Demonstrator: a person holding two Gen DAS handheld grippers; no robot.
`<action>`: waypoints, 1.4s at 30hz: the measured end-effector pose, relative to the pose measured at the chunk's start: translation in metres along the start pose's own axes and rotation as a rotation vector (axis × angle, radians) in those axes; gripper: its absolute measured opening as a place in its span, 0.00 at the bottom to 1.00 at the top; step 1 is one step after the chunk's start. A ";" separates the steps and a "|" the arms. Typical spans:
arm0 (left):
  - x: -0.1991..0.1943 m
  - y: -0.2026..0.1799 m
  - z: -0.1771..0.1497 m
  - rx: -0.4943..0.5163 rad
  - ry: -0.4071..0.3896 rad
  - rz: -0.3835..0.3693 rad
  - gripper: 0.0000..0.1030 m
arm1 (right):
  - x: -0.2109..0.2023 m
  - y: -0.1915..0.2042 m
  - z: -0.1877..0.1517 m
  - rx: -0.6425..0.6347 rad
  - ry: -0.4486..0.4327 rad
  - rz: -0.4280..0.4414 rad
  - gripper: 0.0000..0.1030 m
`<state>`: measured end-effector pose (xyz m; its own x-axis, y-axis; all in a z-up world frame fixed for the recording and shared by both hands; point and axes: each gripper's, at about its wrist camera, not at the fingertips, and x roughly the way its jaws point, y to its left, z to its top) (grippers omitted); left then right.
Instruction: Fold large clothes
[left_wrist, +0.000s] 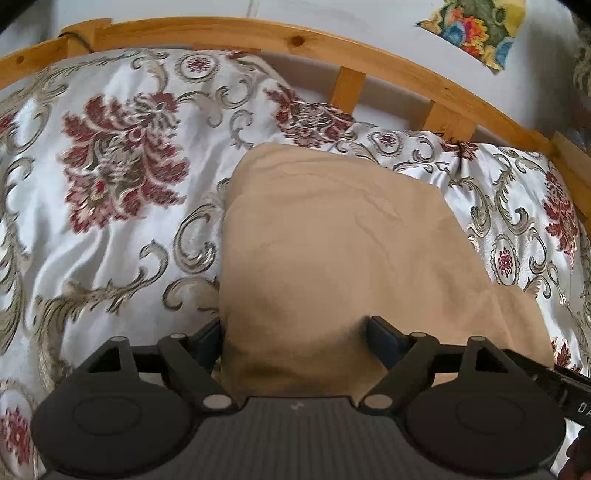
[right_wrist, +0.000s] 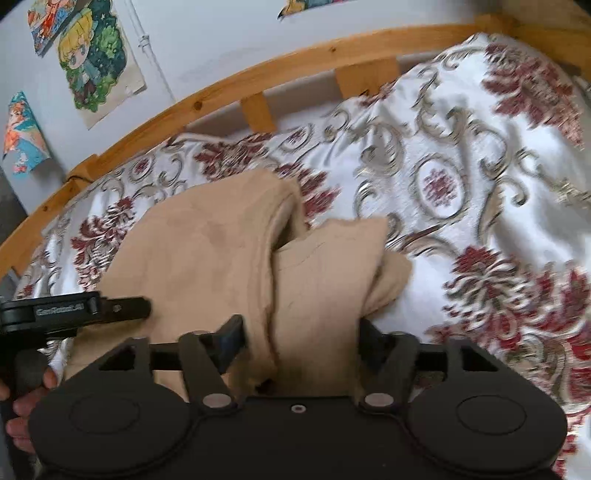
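Note:
A tan garment lies folded in layers on the floral bedspread. My left gripper stands with its jaws wide apart around the garment's near edge, the cloth bulging between the fingers. In the right wrist view the same tan garment shows as stacked folds with a loose end on top. My right gripper also has its jaws apart, with folded cloth between them. The left gripper's body shows at the left, held by a hand.
A wooden bed rail curves along the far side of the bed, with a white wall behind it. Cartoon posters hang on the wall. The bedspread is rumpled to the right of the garment.

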<state>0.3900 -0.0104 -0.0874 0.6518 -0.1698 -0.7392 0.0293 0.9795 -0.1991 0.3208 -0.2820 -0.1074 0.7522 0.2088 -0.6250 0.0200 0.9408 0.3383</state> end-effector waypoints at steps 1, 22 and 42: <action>-0.003 -0.001 -0.003 0.004 -0.005 0.004 0.85 | -0.004 -0.001 0.000 0.000 -0.008 -0.007 0.70; -0.176 -0.027 -0.072 0.165 -0.294 -0.021 0.99 | -0.176 0.033 -0.025 -0.035 -0.387 -0.047 0.99; -0.269 0.008 -0.173 0.189 -0.284 0.023 0.99 | -0.272 0.091 -0.135 -0.120 -0.363 -0.101 0.99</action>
<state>0.0836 0.0242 -0.0020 0.8380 -0.1364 -0.5284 0.1348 0.9900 -0.0417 0.0291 -0.2175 -0.0012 0.9348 0.0258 -0.3543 0.0449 0.9808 0.1897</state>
